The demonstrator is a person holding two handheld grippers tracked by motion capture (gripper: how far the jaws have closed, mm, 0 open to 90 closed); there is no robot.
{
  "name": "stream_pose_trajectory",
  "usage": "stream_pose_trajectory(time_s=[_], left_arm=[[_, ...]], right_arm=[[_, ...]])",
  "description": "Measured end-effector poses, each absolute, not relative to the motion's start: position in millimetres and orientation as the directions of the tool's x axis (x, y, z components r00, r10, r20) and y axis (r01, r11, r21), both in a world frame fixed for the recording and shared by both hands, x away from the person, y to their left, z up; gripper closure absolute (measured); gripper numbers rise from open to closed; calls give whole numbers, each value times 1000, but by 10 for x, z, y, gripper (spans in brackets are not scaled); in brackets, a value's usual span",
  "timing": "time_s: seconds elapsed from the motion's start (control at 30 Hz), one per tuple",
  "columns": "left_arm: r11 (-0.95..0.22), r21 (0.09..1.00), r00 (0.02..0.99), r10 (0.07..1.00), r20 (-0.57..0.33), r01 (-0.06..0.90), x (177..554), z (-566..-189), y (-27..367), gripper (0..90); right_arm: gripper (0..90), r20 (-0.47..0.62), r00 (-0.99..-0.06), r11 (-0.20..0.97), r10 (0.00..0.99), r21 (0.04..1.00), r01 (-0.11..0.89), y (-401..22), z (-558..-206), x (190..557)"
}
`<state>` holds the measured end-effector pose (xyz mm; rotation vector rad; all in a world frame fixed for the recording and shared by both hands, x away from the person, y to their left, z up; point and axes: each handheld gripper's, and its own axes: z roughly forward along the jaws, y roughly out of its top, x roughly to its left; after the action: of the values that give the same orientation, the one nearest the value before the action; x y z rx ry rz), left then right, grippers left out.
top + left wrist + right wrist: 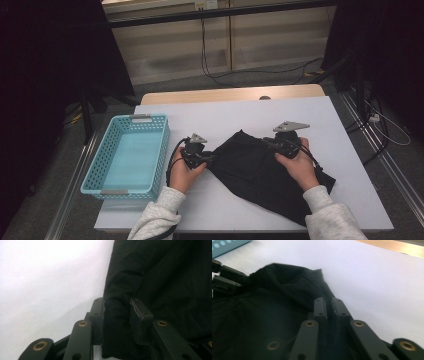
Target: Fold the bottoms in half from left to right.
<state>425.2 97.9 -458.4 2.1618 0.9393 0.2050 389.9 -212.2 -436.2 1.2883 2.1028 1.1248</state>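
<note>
A black cloth (pixel 255 167) lies crumpled on the white table cover (pixel 225 112), reaching toward the front right edge. My left gripper (pixel 209 159) is at the cloth's left corner; in the left gripper view its jaws (pixel 116 302) pinch a thick fold of the cloth (pixel 162 277). At the cloth's upper right edge is my right gripper (pixel 270 143). In the right gripper view its jaws (pixel 327 301) stand almost together on a thin edge of the cloth (pixel 262 315). That view also has the left gripper (pixel 224 277) at its far left.
A light blue perforated basket (pixel 97 165) stands empty at the table's left side, its corner (pixel 227 245) at the top left of the right gripper view. A wooden table edge (pixel 230 94) runs along the back. Cables trail on the floor beyond.
</note>
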Motion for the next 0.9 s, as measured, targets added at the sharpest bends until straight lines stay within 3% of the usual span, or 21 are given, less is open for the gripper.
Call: stream_pose_trajectory(time_s=[0.17,0.37,0.57,0.63,0.67,0.7,0.73,0.9], left_arm=[[-425,699,706,689,-162,576,4264,-4597,1010,610],[-428,693,703,694,-158,579,4265,-4588,1003,562],[-422,696,698,698,-158,581,4270,-4592,1013,532],[-422,697,698,699,-157,580,4270,-4592,1013,525],[-426,696,699,698,-153,578,4270,-4592,1014,519],[-425,696,699,699,-153,578,4270,-4591,1012,509],[-427,694,698,700,-152,579,4271,-4586,1013,494],[-399,714,688,709,-158,575,4273,-4486,1054,404]], right_arm=[[757,48,-457,236,888,807,542,-2250,-4388,3835],[586,36,-521,313,853,763,565,-2118,-4505,3787],[536,28,-521,328,853,748,577,-1971,-4605,3846],[570,47,-516,315,855,743,590,-1969,-4658,3885],[650,55,-513,306,857,747,591,-1971,-4661,3890],[793,60,-524,308,850,750,585,-1974,-4653,3891],[839,59,-536,314,842,753,577,-1968,-4645,3886],[862,89,-536,278,840,777,565,-1999,-4541,3848]])
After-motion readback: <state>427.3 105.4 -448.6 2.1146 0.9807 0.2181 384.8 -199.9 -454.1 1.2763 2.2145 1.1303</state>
